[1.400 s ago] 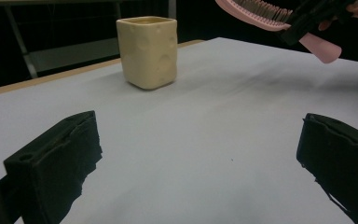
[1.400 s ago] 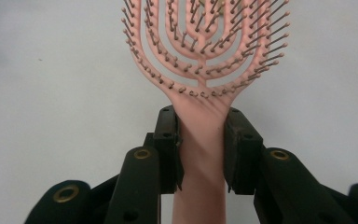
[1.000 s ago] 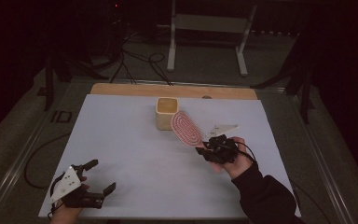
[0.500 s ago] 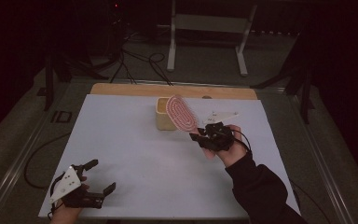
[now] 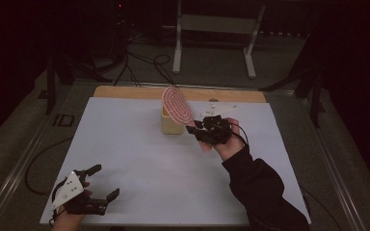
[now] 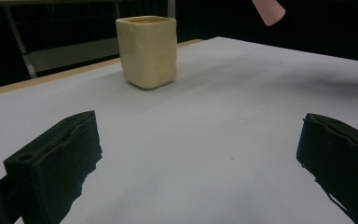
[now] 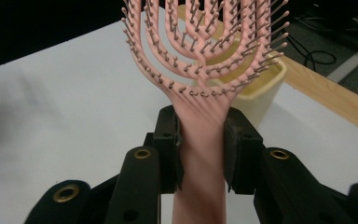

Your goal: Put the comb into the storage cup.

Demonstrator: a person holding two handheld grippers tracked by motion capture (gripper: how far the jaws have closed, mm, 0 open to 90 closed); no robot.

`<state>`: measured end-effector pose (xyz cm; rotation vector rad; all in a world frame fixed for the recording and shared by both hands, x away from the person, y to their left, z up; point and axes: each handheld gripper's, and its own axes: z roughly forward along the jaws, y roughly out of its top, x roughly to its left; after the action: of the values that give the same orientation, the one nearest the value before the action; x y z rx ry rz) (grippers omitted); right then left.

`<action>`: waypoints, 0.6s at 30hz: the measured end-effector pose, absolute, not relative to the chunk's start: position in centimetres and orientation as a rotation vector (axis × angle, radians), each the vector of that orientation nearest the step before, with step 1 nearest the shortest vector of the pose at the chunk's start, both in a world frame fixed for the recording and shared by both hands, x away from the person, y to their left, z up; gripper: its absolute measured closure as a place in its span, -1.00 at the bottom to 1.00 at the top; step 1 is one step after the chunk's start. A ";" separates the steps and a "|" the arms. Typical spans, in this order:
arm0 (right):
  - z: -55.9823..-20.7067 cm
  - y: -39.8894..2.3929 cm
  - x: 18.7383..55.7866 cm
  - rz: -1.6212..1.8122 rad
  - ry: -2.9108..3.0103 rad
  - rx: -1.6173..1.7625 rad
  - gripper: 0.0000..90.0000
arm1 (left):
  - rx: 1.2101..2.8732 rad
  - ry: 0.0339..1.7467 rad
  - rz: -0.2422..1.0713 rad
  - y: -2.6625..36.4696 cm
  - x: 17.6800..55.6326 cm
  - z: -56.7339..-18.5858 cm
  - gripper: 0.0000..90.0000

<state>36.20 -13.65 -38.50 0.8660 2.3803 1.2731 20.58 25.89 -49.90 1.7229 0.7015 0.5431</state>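
Counter [image 5: 139, 159] covered by a white sheet is filling the middle of the high view, with a wooden strip [image 5: 125, 92] showing along its far edge. A cream cup [image 5: 169, 124] is standing upright near the far middle of the sheet. The right tongs [image 5: 196, 129] are hovering just right of the cup, gripping the handle of a pink hairbrush [image 5: 175, 104], and the brush head is tilting up and leftward over the cup's rim. A dark sleeve [image 5: 260, 187] is reaching in from the lower right. The left tongs [image 5: 103, 182] are resting at the near left corner of the sheet, well apart from the cup, with their jaws spread wide and a grey plate [image 5: 67, 188] sitting on top.

In the left gripper view, the left tongs [image 6: 200, 154] are gaping over bare white sheet, nothing lying between the two black jaws. The cup [image 6: 147, 50] is standing farther off, and the tip of the pink brush handle [image 6: 268, 10] is poking in at the top edge.

In the right gripper view, the right tongs [image 7: 201, 144] are clamping the brush handle from both sides. The hairbrush [image 7: 200, 46] is fanning out above them, its bristles facing the camera, and the cup [image 7: 256, 91] is sitting behind the head, partly hidden by it.
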 end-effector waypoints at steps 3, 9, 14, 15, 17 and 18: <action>-38.3 -13.2 36.8 1.292 2.374 0.836 0.56 | 1.728 0.698 0.544 25.9 20.5 -49.9 -1.00; -37.8 -12.8 38.2 1.356 2.344 0.828 0.56 | 1.727 0.697 0.543 25.9 20.6 -49.9 -1.00; -37.6 -12.4 39.3 1.367 2.330 0.819 0.56 | 1.727 0.698 0.542 25.9 20.5 -49.9 -1.00; -37.6 -12.3 39.5 1.375 2.331 0.814 0.56 | 1.726 0.697 0.541 26.0 20.6 -49.9 -1.00; -37.7 -12.3 40.0 1.391 2.316 0.813 0.56 | 1.725 0.698 0.541 26.0 20.6 -49.9 -1.00; -37.8 -12.3 40.3 1.415 2.313 0.809 0.55 | 1.726 0.698 0.542 26.0 20.5 -49.9 -1.00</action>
<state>40.31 -12.29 -37.77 0.8087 2.3134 1.4150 20.54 25.97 -49.90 1.7255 0.6981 0.5415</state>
